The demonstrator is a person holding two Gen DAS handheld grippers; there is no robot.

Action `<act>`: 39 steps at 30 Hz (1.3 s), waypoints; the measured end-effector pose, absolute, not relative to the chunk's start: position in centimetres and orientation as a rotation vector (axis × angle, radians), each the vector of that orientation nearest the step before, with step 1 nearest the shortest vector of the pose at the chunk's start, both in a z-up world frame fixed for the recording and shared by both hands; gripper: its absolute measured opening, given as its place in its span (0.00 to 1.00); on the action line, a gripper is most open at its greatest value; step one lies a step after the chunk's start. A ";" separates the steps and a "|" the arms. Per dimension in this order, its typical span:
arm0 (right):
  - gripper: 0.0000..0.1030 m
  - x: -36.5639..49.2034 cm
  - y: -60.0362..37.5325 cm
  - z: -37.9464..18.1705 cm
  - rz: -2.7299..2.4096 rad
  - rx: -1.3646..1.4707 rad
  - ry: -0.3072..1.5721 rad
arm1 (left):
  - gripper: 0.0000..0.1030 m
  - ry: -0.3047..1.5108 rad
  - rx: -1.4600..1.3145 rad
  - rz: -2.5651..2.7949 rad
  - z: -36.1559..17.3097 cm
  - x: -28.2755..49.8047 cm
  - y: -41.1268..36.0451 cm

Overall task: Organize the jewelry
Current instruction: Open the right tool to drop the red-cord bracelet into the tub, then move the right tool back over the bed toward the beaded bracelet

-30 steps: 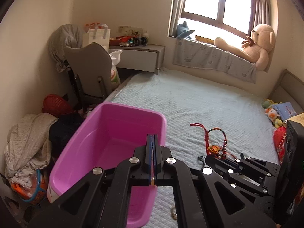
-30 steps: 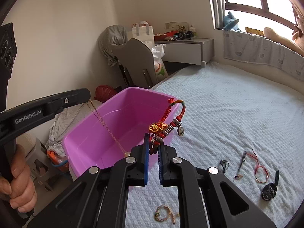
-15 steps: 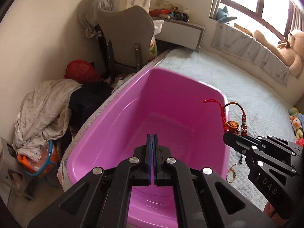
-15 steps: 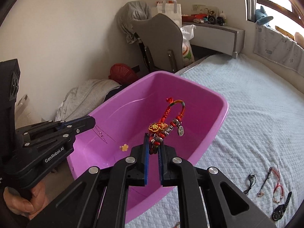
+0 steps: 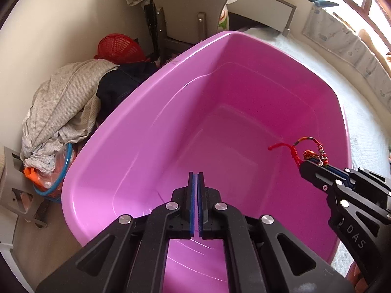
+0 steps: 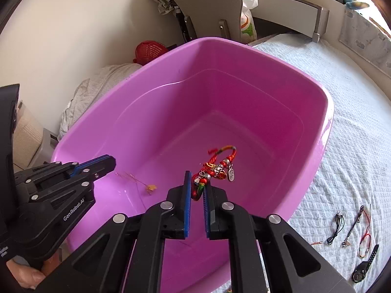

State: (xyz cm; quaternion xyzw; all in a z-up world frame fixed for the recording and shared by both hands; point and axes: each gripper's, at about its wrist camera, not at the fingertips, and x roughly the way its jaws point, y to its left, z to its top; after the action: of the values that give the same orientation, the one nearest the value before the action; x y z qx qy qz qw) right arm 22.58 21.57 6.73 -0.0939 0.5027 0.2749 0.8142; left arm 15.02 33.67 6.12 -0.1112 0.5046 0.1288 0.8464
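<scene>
With my right gripper (image 6: 195, 190) pinching the red beaded bracelet (image 6: 216, 168) above the pink tub (image 6: 325, 112) (left gripper (image 5: 195, 183) nearly closed, gold necklace (image 6: 141, 182) trailing beneath), I judged release came next.

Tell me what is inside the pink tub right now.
On the pink tub floor lies a thin gold chain with a small flower charm. The red beaded bracelet hangs above it in the right tool. The near floor is hidden by both tools.
</scene>
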 end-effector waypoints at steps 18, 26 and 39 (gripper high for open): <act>0.52 22.3 19.0 7.6 0.505 -0.180 1.024 | 0.84 1.009 -0.200 0.410 7.4 13.3 34.6; 0.52 22.0 18.5 8.3 0.503 -0.166 1.010 | 0.84 1.003 -0.183 0.412 7.7 12.7 34.3; 0.59 19.5 16.1 9.3 0.489 -0.126 0.991 | 0.85 0.960 -0.145 0.411 9.5 10.4 32.4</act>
State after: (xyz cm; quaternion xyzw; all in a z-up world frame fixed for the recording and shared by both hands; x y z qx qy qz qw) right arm 19.48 16.08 9.29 -0.0599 0.4702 0.2322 0.8493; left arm 10.43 32.42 9.54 -0.0694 0.4580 0.1961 0.8643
